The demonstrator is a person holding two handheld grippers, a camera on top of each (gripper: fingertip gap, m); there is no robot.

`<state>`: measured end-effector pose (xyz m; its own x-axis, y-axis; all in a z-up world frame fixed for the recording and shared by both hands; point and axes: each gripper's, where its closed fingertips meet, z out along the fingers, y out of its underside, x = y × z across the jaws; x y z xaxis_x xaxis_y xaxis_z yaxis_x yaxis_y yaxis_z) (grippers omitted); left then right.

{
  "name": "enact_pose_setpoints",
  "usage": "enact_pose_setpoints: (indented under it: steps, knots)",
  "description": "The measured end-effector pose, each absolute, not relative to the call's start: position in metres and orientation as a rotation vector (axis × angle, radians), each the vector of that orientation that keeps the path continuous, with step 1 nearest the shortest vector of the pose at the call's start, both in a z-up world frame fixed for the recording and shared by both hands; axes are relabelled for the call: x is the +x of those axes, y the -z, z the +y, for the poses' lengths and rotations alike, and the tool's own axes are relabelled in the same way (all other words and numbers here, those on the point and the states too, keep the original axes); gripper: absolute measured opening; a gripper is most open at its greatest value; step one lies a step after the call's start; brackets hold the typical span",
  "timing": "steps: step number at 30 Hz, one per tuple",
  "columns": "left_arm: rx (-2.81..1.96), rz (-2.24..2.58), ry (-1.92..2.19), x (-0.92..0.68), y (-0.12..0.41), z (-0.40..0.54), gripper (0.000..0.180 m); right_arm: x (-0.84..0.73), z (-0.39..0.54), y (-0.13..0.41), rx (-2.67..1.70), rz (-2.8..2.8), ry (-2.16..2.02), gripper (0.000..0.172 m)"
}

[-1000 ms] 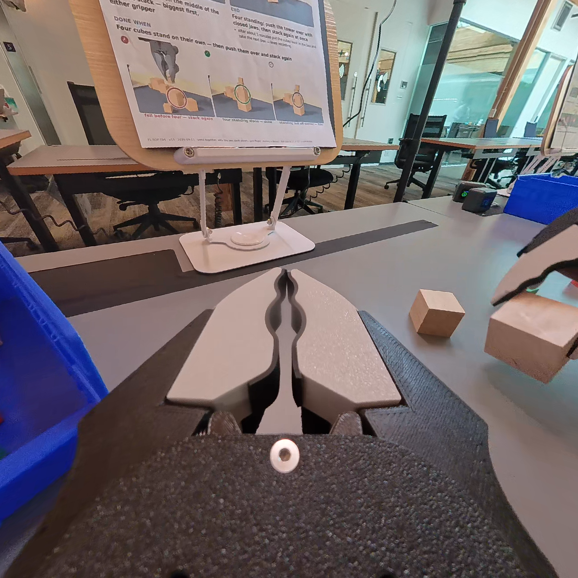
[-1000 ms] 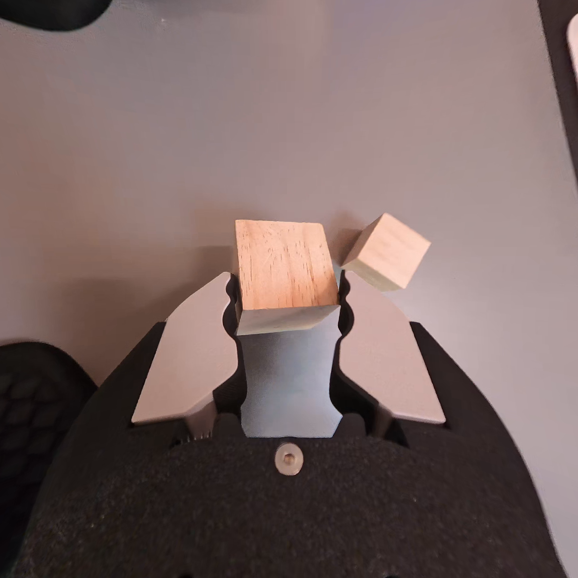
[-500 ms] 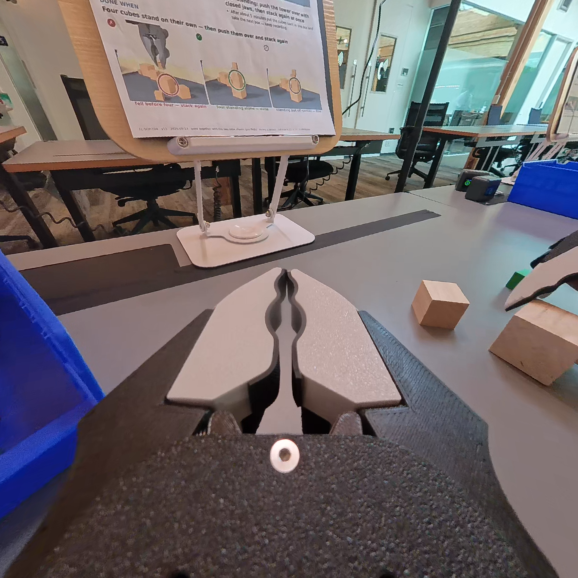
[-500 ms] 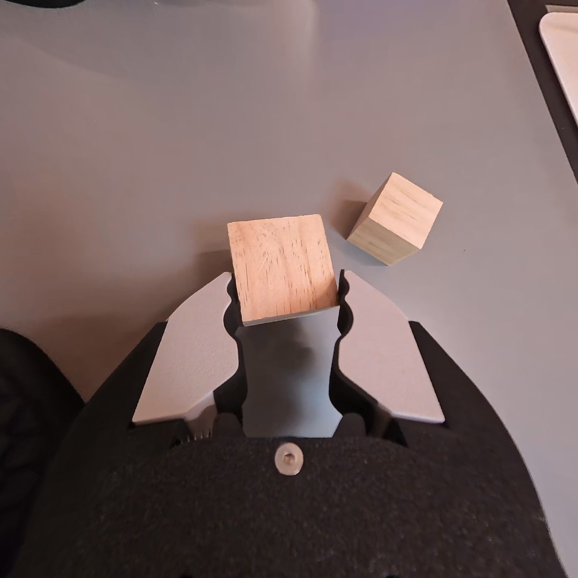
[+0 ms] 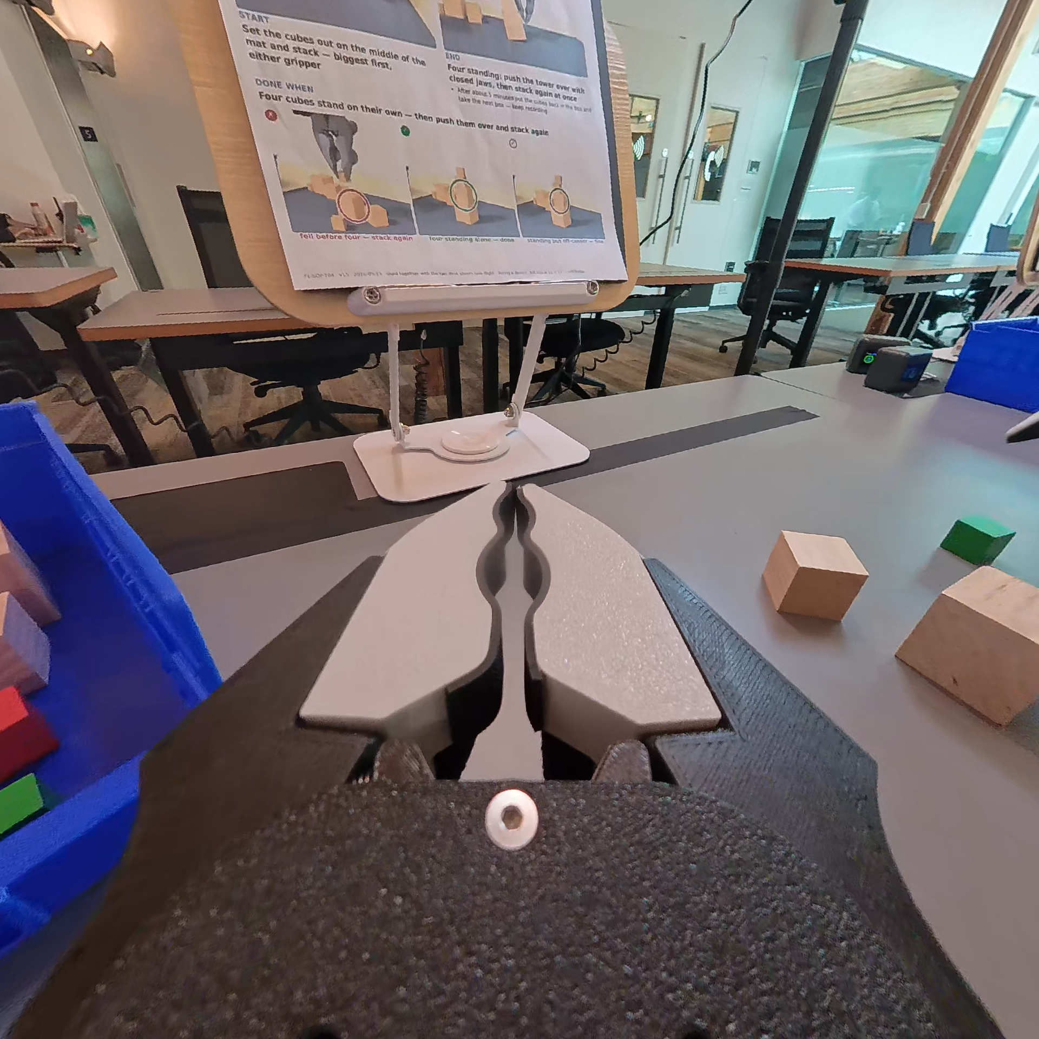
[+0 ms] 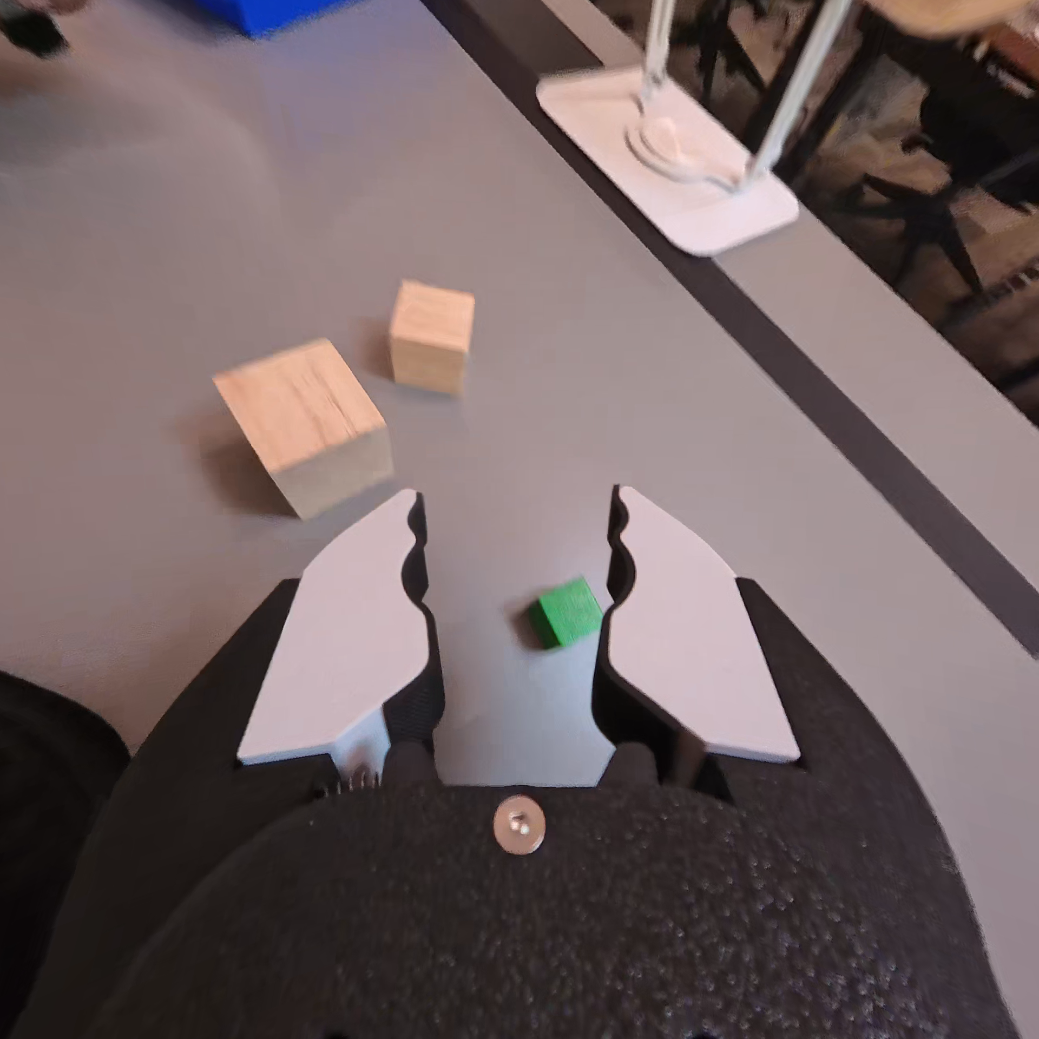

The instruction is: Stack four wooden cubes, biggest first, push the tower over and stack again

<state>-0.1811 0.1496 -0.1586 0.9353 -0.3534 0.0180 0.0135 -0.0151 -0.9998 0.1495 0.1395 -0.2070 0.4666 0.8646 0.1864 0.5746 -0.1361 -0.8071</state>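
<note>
Green cube (image 6: 567,613) seen between open right jaws (table below).

I see a grey counter (image 5: 703,506) crossed by a dark strip (image 5: 703,436). A white stand base (image 5: 472,461) rests on the strip. A large wooden cube (image 6: 303,424), a smaller wooden cube (image 6: 432,336) near it, and a small green cube (image 6: 565,613) lie apart on the grey surface. A blue bin (image 5: 84,590) stands at my left edge, another blue bin (image 5: 1001,360) at far right.

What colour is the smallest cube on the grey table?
Green; it shows best in the right wrist view, seen between the open claw's fingers.
</note>
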Motion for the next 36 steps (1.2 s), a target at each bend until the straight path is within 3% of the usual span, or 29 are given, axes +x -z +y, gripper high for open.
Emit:
enact_pose_setpoints:
  steps: [8,17,21,23,36]
  knots:
    - [-1.567,0.311,0.266,-0.175,0.162,0.149,0.000,0.197,0.147,0.261,-2.031,-1.316,-0.283,0.055]
    - [-1.546,0.304,0.241,-0.179,0.160,0.149,0.000,0.193,0.162,0.276,-2.053,-1.506,-0.305,0.050]
    - [-1.525,0.325,0.274,-0.175,0.157,0.146,0.000,0.193,0.162,0.279,-2.058,-1.518,-0.311,0.031]
    - [-1.514,0.338,0.310,-0.171,0.156,0.145,0.000,0.192,0.160,0.279,-2.048,-1.519,-0.307,0.030]
    - [-1.414,0.579,0.648,-0.140,0.148,0.119,0.000,0.125,0.125,0.197,-1.826,-1.527,-0.419,0.029]
